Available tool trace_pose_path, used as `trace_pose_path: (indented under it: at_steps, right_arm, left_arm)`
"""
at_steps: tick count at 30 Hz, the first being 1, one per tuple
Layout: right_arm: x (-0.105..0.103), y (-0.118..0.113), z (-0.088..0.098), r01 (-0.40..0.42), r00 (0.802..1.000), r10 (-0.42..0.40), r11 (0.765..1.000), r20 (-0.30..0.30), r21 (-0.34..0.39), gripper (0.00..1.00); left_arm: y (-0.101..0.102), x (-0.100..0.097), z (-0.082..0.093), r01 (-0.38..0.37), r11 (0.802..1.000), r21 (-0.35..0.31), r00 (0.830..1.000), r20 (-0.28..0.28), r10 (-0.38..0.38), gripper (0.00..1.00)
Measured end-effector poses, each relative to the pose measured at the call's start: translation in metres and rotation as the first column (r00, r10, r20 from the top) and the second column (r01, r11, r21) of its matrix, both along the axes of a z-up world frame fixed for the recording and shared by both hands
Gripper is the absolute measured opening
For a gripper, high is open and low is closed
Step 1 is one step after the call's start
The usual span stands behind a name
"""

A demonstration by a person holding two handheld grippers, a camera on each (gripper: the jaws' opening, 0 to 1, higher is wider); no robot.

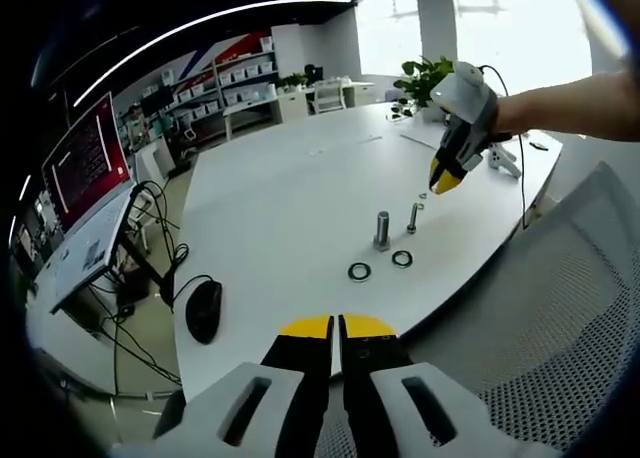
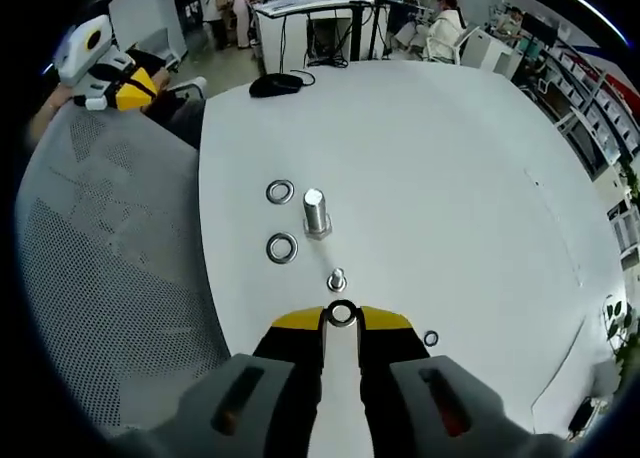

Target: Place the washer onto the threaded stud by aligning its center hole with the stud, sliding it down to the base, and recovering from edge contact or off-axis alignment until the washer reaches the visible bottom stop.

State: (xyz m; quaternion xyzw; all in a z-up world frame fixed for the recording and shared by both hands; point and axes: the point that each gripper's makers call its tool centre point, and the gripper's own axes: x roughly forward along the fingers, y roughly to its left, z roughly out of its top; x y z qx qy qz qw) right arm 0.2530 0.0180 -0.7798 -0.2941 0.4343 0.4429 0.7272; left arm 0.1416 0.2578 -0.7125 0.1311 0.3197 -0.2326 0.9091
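Observation:
A small threaded stud (image 2: 337, 278) stands upright on the white table (image 2: 450, 178), beside a larger upright bolt (image 2: 316, 213). My right gripper (image 2: 341, 323) is shut on a small metal washer (image 2: 341, 314), held at its yellow tips just short of the small stud. In the left gripper view the right gripper (image 1: 443, 183) hangs above and behind the small stud (image 1: 413, 216) and the bolt (image 1: 382, 228). My left gripper (image 1: 336, 330) is shut with nothing in it, back at the table's edge. It also appears at the far left of the right gripper view (image 2: 130, 86).
Two larger washers (image 2: 280, 191) (image 2: 282, 247) lie left of the bolt, and a tiny ring (image 2: 430, 338) lies right of my jaws. A black mouse (image 1: 203, 310) rests near the table edge. A grey mesh chair (image 2: 110, 258) stands alongside. People sit at far desks.

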Motion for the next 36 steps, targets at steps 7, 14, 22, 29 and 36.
trace_pose_path:
  at_steps: [7, 14, 22, 29, 36]
  right_arm:
    - [0.004, 0.014, -0.003, -0.045, 0.999, 0.045, 0.999, 0.000, -0.024, 0.14]
    - [0.004, 0.014, -0.013, -0.088, 0.996, 0.087, 0.993, -0.014, -0.075, 0.14]
    - [0.004, 0.021, -0.017, -0.128, 0.991, 0.124, 0.988, -0.046, -0.082, 0.14]
    - [0.006, 0.023, -0.021, -0.164, 0.986, 0.161, 0.980, -0.037, -0.109, 0.14]
    - [0.008, 0.022, -0.027, -0.184, 0.983, 0.181, 0.973, -0.033, -0.138, 0.14]
  left_arm:
    - [0.000, -0.001, -0.001, -0.001, 1.000, 0.002, 1.000, -0.004, 0.001, 0.00]
    - [0.000, 0.000, 0.001, -0.008, 1.000, -0.006, 1.000, 0.009, 0.008, 0.00]
    - [0.001, 0.000, 0.002, -0.014, 1.000, -0.007, 1.000, 0.011, 0.014, 0.00]
    - [0.001, -0.001, 0.000, -0.011, 1.000, -0.002, 1.000, 0.002, 0.011, 0.00]
    - [0.001, -0.001, 0.000, -0.012, 1.000, -0.001, 1.000, 0.001, 0.012, 0.00]
